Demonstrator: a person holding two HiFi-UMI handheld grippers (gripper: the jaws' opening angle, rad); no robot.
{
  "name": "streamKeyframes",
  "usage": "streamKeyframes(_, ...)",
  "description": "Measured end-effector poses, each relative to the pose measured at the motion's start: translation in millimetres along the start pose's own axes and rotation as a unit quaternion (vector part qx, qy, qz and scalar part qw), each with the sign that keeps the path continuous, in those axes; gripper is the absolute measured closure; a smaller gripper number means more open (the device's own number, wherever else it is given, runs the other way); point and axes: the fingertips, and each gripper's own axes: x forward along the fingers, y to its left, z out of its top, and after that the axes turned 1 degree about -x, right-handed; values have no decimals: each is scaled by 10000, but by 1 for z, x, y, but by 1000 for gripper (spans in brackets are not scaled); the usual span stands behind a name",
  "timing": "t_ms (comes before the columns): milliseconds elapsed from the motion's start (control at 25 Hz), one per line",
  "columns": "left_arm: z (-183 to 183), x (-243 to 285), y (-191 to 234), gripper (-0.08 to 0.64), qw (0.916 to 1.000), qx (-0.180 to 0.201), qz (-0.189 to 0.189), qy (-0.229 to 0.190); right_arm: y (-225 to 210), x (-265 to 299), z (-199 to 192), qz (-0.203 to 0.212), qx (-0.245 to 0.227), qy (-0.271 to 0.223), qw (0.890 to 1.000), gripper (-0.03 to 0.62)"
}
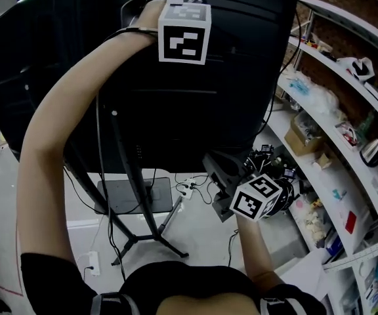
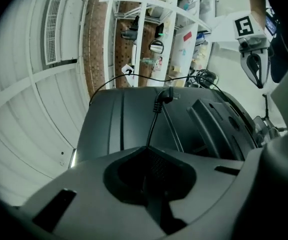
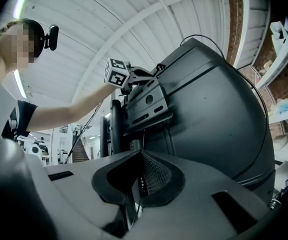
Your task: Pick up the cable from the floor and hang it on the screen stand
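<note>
The big black screen point(image 1: 195, 97) shows its back on a stand point(image 1: 126, 169). My left gripper point(image 1: 184, 35) is raised to the screen's top edge. In the left gripper view it point(image 2: 148, 148) is shut on the thin black cable point(image 2: 154, 119), which runs up to a plug point(image 2: 164, 97) lying on the screen's back point(image 2: 129, 119). My right gripper point(image 1: 223, 176) is lower, by the mount bracket point(image 3: 146, 101). It point(image 3: 140, 151) is shut, with a thin cable strand passing through its jaws. More cable arcs over the screen point(image 3: 234, 69), and a coiled bundle point(image 1: 282, 195) hangs beside the right gripper.
White shelves point(image 1: 346, 143) with several boxes and small items curve along the right. The stand's base plate point(image 1: 133, 195) and tripod legs point(image 1: 149, 235) rest on the floor, with a power strip point(image 1: 188, 188) close by. A person's head and arm appear in the right gripper view.
</note>
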Motion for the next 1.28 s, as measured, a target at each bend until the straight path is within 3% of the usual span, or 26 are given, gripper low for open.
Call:
streamKeyframes(160, 1, -33, -1, 546, 9991, 133, 242, -329, 2, 3, -3, 19, 24, -94, 10000, 568)
streamKeyframes(320, 15, -55, -28, 547, 9972, 332, 13, -677, 8, 7, -13, 123, 6, -131, 9998, 568)
streamKeyframes(560, 13, -83, -51, 546, 9927, 1059, 425, -400, 27, 17, -29, 276, 40, -191, 9994, 568)
streamKeyframes(760, 13, -108, -72, 546, 9802, 1796, 785, -285, 43, 17, -37, 346, 32, -201, 9992, 568)
streamKeyframes(920, 20, -122, -91, 546, 9629, 2428, 1156, -222, 55, 11, -45, 307, 67, -164, 9994, 568)
streamKeyframes(1120, 13, -119, -117, 546, 9547, 2695, 1263, -46, 66, 3, -62, 194, 217, -97, 9995, 568)
streamKeyframes(1280, 13, -113, -127, 545, 9393, 3082, 1504, 131, 74, -4, -72, 114, 319, -48, 9994, 568)
